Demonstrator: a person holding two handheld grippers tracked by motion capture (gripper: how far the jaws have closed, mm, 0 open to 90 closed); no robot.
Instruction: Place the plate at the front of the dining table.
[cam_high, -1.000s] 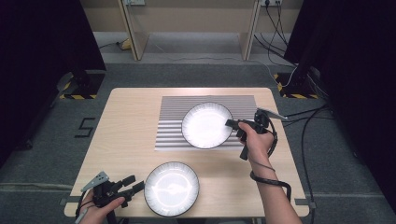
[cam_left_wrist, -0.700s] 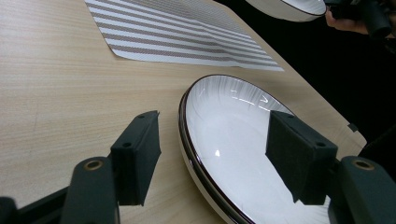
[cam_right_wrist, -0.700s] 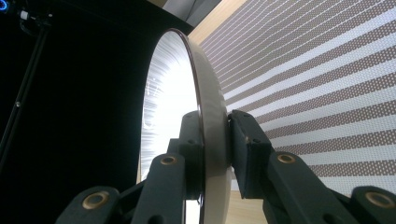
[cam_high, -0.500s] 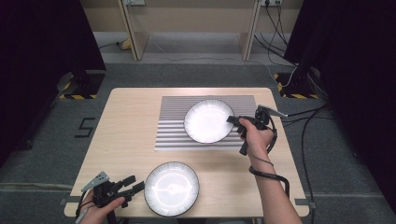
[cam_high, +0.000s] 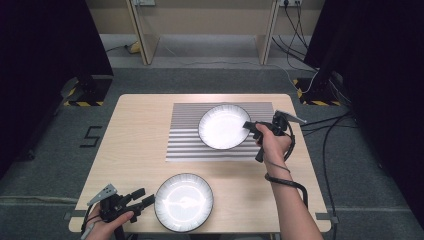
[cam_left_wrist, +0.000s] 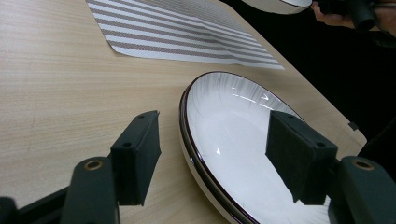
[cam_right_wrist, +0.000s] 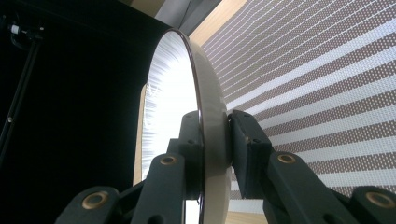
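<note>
Two white plates with dark rims are in play. The far plate (cam_high: 223, 126) hangs over the striped placemat (cam_high: 187, 137), and my right gripper (cam_high: 248, 126) is shut on its right rim. In the right gripper view the rim of that plate (cam_right_wrist: 205, 93) is pinched between both pads, one on each face. The near plate (cam_high: 183, 201) lies flat on the table by the front edge. My left gripper (cam_high: 146, 198) is open, its jaws straddling the left rim of this near plate (cam_left_wrist: 233, 135) without pressing on it.
The wooden table (cam_high: 140, 125) stands on grey carpet. Cables (cam_high: 330, 130) trail on the floor at the right. Dark curtains flank both sides, and wooden furniture legs (cam_high: 142, 35) stand beyond the table's far edge.
The right hand and the far plate have drifted slightly up and away across the placemat. The left gripper and the near plate have stayed put.
</note>
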